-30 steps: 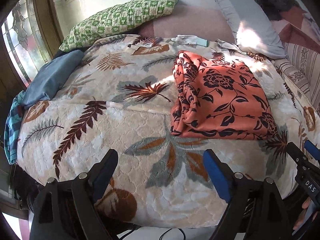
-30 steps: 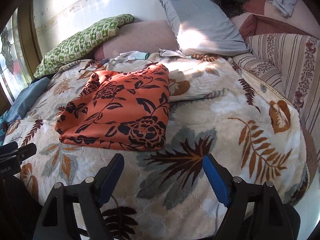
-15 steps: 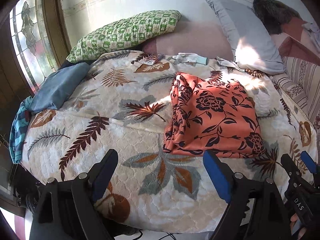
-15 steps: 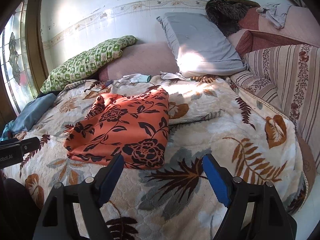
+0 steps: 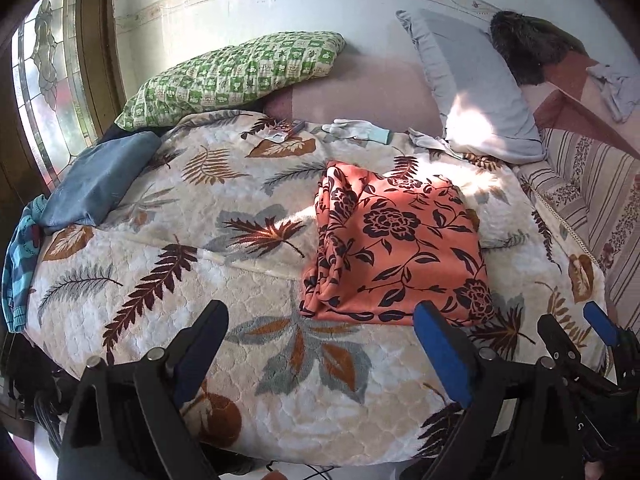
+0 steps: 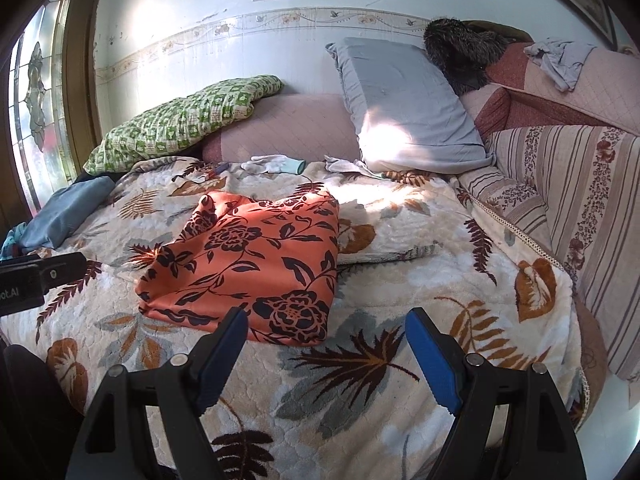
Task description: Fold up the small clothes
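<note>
An orange garment with black flowers (image 5: 394,246) lies folded into a rough rectangle on the leaf-patterned bed cover (image 5: 168,264). It also shows in the right wrist view (image 6: 256,264). My left gripper (image 5: 320,320) is open and empty, held back above the bed's near edge, short of the garment. My right gripper (image 6: 326,320) is open and empty, just short of the garment's near right corner. The right gripper shows at the lower right of the left wrist view (image 5: 576,328).
A green checked pillow (image 5: 236,76) and a grey pillow (image 5: 476,88) lean at the head wall. A blue folded cloth (image 5: 96,180) lies at the left edge. White gloves (image 5: 360,130) and small items lie at the far side. A striped cushion (image 6: 568,200) lines the right.
Both grippers have pulled back and up from the bed, so the folded garment looks smaller and farther. Both stay open. The garment has not moved.
</note>
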The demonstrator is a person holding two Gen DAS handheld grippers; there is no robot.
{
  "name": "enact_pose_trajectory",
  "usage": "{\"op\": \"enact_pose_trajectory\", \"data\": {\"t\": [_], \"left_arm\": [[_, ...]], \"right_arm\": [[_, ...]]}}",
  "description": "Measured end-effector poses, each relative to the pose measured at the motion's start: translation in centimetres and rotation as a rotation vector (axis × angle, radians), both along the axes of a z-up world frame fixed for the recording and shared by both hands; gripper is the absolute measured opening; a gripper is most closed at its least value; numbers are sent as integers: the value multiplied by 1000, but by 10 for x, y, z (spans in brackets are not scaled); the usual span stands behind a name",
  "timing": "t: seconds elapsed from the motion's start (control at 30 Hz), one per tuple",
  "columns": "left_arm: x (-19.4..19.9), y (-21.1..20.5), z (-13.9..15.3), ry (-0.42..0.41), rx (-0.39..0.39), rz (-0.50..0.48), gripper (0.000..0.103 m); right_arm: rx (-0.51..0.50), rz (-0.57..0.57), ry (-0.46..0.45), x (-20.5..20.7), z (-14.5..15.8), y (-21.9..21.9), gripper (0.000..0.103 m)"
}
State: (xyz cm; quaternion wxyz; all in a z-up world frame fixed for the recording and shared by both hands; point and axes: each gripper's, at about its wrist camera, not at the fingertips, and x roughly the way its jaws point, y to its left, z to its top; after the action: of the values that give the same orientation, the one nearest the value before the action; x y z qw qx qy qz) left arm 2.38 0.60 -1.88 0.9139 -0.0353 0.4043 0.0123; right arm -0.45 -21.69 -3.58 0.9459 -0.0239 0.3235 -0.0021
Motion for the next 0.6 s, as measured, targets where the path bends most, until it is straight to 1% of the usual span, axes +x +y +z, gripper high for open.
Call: {"op": "enact_pose_trajectory", "data": {"t": [0.1,0.23,0.4,0.6], "left_arm": [[2,1,6,-17,-22,-12,97],[6,-1,11,-23,-34,-19,99],[11,-4,13,-13,-28,-27,100],[17,-7,12,4,-40,-36,100]], "right_arm": [[-27,4,-15,3,10,1,84],[-33,9,-30,5,21,0,84],[-49,17,-25,7,24,2,84],[-47,22,-28,7,25,4,84]]}}
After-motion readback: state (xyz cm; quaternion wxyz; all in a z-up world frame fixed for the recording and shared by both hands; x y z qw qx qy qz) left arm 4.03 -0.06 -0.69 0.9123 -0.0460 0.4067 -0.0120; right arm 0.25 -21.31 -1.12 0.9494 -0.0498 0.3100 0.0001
